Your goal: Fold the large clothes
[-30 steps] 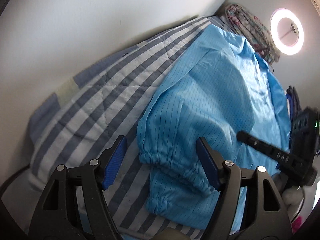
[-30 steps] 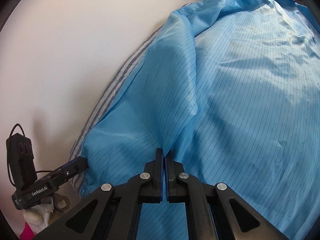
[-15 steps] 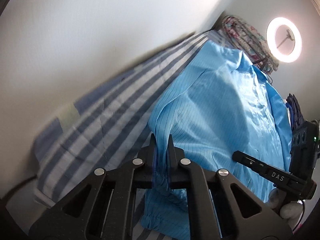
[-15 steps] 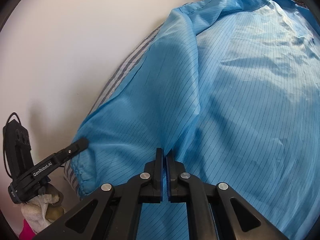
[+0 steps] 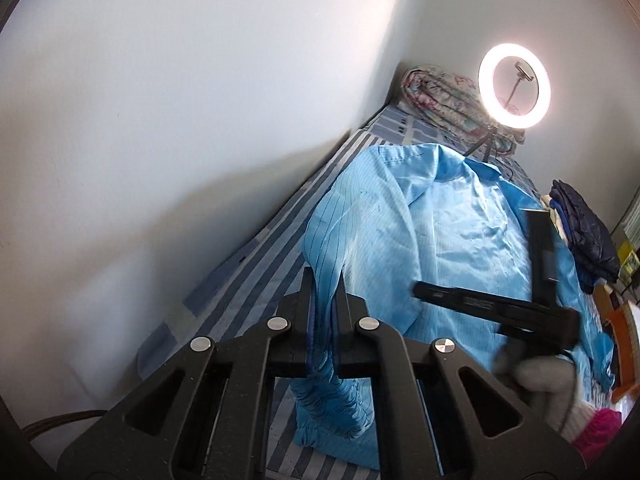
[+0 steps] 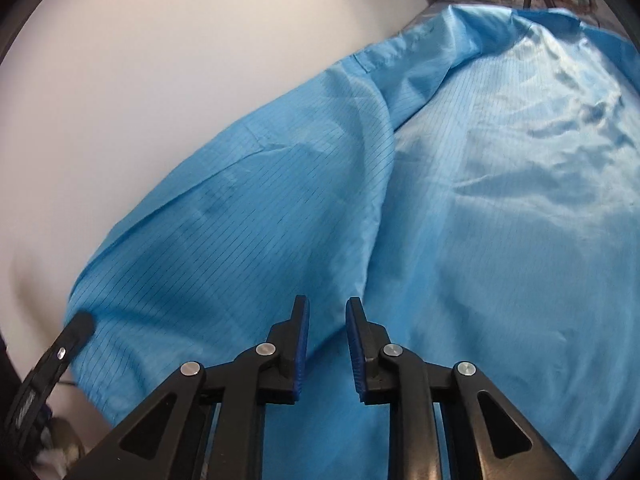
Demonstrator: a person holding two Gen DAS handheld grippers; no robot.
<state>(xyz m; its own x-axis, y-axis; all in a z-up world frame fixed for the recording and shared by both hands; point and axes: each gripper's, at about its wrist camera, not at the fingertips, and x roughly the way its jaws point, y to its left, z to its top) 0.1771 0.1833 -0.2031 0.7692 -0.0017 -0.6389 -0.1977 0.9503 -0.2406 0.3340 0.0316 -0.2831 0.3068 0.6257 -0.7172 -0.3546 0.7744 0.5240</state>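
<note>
A large light-blue pinstriped garment (image 5: 452, 236) lies spread on a striped bed (image 5: 256, 264). My left gripper (image 5: 325, 280) is shut on its sleeve near the gathered cuff (image 5: 336, 416) and holds the sleeve lifted off the bed. The right gripper (image 5: 472, 300) shows in the left wrist view, over the garment body. In the right wrist view the garment (image 6: 460, 208) fills the frame, and my right gripper (image 6: 327, 308) is open just above the cloth beside the sleeve seam, holding nothing. The left gripper's fingertip (image 6: 80, 322) shows at the sleeve's end.
A white wall (image 5: 180, 100) runs along the bed's left side. A lit ring light (image 5: 515, 87) and a rolled floral quilt (image 5: 440, 96) stand at the bed's far end. A pile of dark clothes (image 5: 580, 236) lies at the right edge.
My left gripper closed on the sleeve cuff and raised it toward the garment body. My right gripper, shut on the cloth before, has opened and let go.
</note>
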